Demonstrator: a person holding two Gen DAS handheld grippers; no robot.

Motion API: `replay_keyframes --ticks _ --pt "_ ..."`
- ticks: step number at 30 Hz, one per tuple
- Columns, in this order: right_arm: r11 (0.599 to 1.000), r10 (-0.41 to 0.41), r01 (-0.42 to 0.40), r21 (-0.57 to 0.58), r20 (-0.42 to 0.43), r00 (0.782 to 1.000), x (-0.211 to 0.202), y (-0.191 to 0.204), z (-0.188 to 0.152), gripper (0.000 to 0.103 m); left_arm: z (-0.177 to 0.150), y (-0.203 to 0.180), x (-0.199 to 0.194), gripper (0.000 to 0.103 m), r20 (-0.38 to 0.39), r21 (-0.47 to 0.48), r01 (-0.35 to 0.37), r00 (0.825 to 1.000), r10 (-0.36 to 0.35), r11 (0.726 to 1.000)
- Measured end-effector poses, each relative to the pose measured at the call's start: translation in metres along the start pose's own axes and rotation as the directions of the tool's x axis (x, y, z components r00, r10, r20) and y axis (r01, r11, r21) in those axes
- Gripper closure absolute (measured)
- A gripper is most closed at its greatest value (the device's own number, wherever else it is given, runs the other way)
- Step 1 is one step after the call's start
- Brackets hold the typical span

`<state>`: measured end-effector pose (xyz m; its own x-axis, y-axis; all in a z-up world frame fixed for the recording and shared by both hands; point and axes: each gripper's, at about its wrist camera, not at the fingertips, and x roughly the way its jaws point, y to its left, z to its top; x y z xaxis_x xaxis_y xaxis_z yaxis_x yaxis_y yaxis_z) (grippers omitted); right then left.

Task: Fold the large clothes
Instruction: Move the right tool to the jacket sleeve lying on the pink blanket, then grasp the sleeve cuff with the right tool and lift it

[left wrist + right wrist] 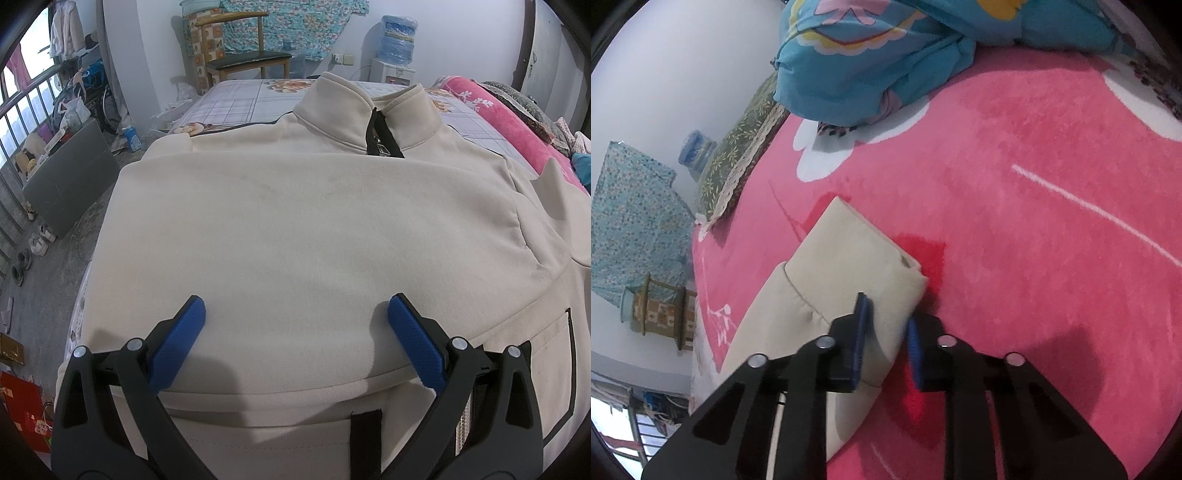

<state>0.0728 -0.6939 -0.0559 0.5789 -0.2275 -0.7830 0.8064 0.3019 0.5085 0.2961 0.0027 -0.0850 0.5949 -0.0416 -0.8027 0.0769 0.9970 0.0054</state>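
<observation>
While the left gripper (pixel 295 314) hovers spread over the cream jacket (pixel 295 221), the right gripper (pixel 886 325) pinches its sleeve cuff (pixel 860 258), likely for folding inward.

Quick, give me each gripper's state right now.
Left gripper: open, jaws wide over the cream jacket, holding nothing.
Right gripper: closed on the jacket's sleeve cuff.

The cream jacket (pixel 295 229) runs past the frame at five o'clock, and its sleeve (pixel 827 295) vanishes behind the right gripper (pixel 886 328) at seven o'clock.
</observation>
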Motion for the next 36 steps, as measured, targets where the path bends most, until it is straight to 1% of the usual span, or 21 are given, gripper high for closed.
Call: replay_keyframes --ticks 3,10,17,22,27,31,35,36 --pt "1.0 -0.003 0.004 -0.021 0.021 1.0 -0.006 0.005 0.0 0.094 0.0 0.0 0.0 0.007 0.0 0.0 0.001 1.0 -0.001 1.0" --pt "0.991 -0.002 0.015 -0.135 0.098 0.995 -0.032 0.036 -0.002 0.094 0.0 0.0 0.0 0.007 0.0 0.001 0.001 1.0 -0.001 1.0" --pt "0.974 0.054 -0.018 -0.225 0.153 0.987 -0.063 0.072 -0.009 0.094 0.0 0.001 0.0 0.007 0.0 0.001 0.002 1.0 -0.002 1.0" --pt "0.959 0.093 -0.044 -0.279 0.165 0.982 -0.08 0.096 -0.02 0.094 0.0 0.0 0.0 0.007 0.0 0.001 0.002 1.0 -0.002 1.0" --pt "0.934 0.146 -0.08 -0.349 0.166 0.975 -0.102 0.123 -0.034 0.095 0.0 0.001 0.0 0.007 0.0 0.001 0.003 1.0 -0.003 1.0" --pt "0.905 0.211 -0.132 -0.404 0.158 0.965 -0.125 0.149 -0.051 0.095 0.0 0.0 0.0 0.007 0.0 0.002 0.003 1.0 -0.003 1.0" --pt "0.865 0.286 -0.196 -0.462 0.134 0.949 -0.148 0.181 -0.073 0.095 0.0 0.0 0.0 0.007 0.0 0.002 0.003 1.0 -0.003 1.0" --pt "0.848 0.31 -0.215 -0.484 0.125 0.942 -0.155 0.193 -0.082 0.095 0.0 0.0 0.0 0.007 0.0 0.002 0.003 1.0 -0.003 1.0"
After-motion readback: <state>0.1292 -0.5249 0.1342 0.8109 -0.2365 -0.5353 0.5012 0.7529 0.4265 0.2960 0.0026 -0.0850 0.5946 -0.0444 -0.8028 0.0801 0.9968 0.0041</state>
